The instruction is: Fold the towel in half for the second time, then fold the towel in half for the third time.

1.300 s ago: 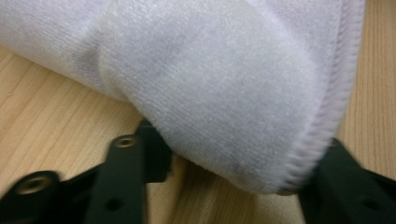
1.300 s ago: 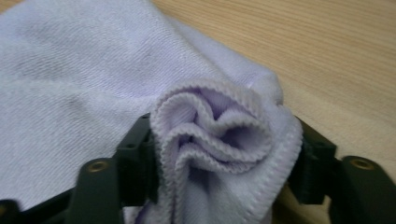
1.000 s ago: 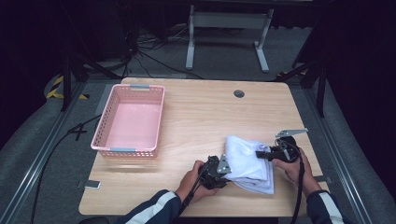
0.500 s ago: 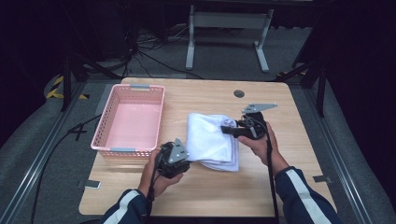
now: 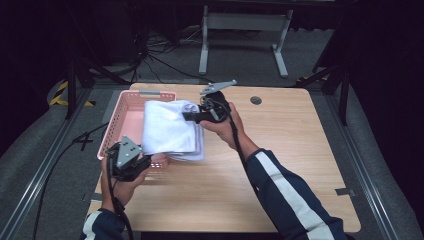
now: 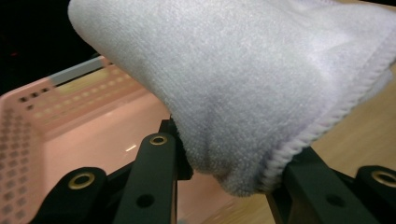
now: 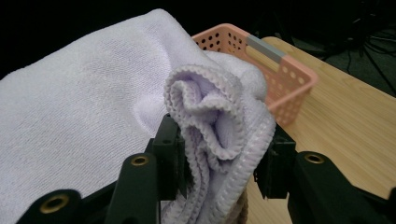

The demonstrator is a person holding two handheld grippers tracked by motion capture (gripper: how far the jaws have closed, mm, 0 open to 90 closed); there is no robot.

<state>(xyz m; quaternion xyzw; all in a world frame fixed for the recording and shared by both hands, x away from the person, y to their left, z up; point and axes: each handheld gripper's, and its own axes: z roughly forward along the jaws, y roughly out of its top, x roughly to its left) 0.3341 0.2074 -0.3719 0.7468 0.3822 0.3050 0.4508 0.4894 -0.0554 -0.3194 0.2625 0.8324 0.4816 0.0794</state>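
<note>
- Both tongs are clamping the one folded white towel point(image 5: 170, 131): my left gripper point(image 5: 141, 161) is pinching its near corner, and my right gripper point(image 5: 192, 116) is biting the bunched hem at its far edge.
- Between the left jaws, in the left gripper view, the towel's folded corner point(image 6: 233, 172) is squeezing down, so I am judging this grip to be firm.
- Between the right jaws, in the right gripper view, several stitched layers point(image 7: 219, 140) are crumpling together, which is keeping the fold from falling open.
- Held from two opposite ends, the towel is hanging flat between my tongs, off the table point(image 5: 300, 165), partly over the pink basket point(image 5: 116, 120) just beyond my left gripper.
- I am judging that I am carrying it this way so it goes into the basket folded.
- Counting: one towel, one basket, two grippers, one table.
</note>
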